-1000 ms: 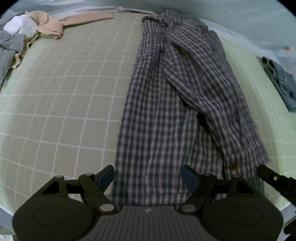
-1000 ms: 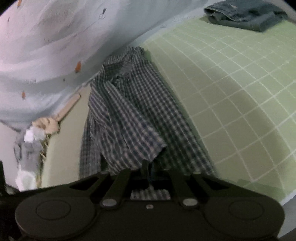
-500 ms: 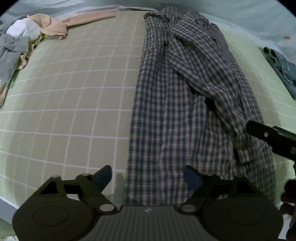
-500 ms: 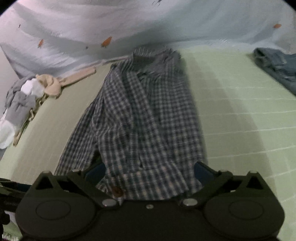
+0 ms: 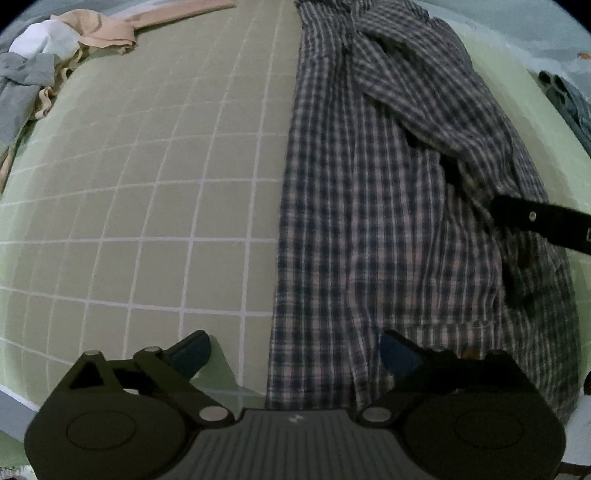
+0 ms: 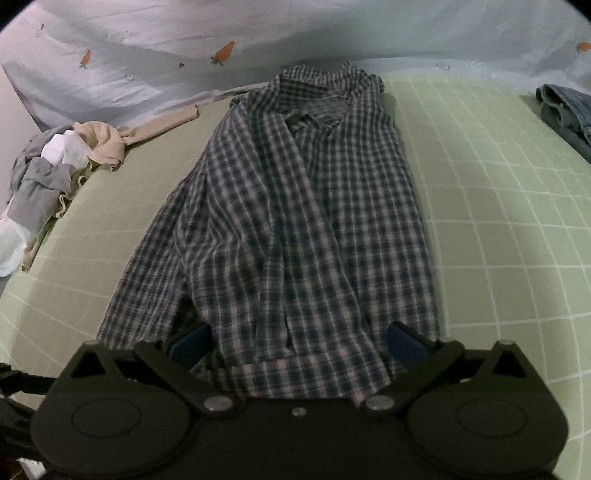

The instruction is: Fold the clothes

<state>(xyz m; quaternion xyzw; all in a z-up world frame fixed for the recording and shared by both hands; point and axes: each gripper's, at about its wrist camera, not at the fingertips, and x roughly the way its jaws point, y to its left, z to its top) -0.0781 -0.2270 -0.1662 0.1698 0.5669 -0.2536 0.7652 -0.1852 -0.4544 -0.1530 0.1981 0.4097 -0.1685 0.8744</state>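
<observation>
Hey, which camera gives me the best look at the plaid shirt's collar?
The right wrist view: the plaid shirt lies nearly whole in frame, its collar at the far end, fully visible. In the left wrist view the collar sits at the top edge, partly cut off and distorted.

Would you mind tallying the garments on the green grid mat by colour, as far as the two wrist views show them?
Navy plaid: 1, the shirt laid lengthwise
Blue denim: 1, the jeans at the far right
Beige: 1, the beige garment
Grey: 1, the grey garment
White: 1, the white garment
Total: 5, though the tangled pile at left may hide more.
</observation>
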